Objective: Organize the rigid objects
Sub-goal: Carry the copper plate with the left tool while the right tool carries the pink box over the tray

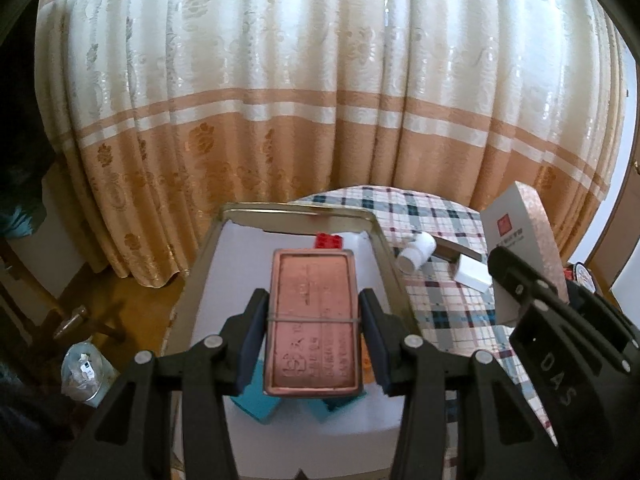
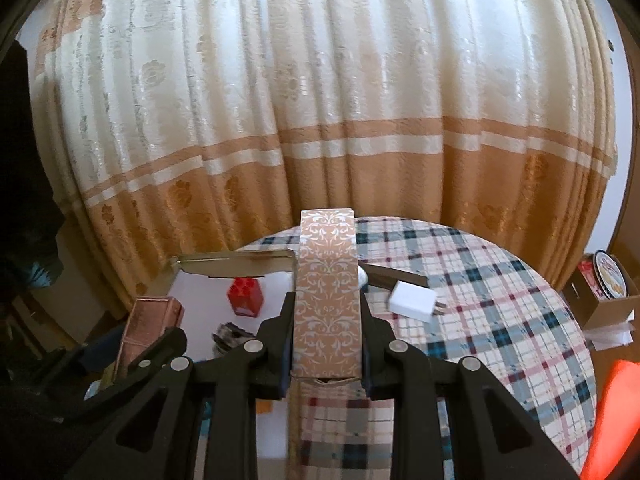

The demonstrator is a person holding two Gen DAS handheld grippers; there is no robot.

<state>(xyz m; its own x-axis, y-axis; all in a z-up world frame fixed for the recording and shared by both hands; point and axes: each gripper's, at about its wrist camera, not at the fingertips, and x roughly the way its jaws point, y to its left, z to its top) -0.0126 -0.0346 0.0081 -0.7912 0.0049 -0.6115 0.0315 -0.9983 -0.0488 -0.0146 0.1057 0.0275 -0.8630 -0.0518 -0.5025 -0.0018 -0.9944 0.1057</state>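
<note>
From the left wrist camera, my left tongs (image 1: 313, 332) are squeezing a flat copper tin (image 1: 313, 320) by its two long sides. A thin band runs across the tin right where the pads press. The tin sits up in the air over a big metal tray (image 1: 384, 236) with a white floor. Just past the tip of the tin, a red block (image 1: 329, 241) lies in the tray. Under the tongs I can see bits of blue boxes (image 1: 256, 408). To the right of the tongs, out on the checked table (image 1: 440, 300), lies a small white bottle (image 1: 416, 252) on its side.

From the right wrist camera, my right tongs (image 2: 326, 340) are pinching a tall patterned box (image 2: 328, 296) on its narrow sides. The box points away from me, above the table. Just to the right of the tongs lies a white charger (image 2: 412, 298). To the left are the tray and the red block, and nearer me on the left is the copper tin in the other tongs.

I think the job now is to lay both things neatly in the tray. To do it well, I should bring one down at a time, so the two tongs do not bump. I should keep each thing flat, set it in a bare white spot away from the red block, and only let go when it rests on the floor of the tray.
</note>
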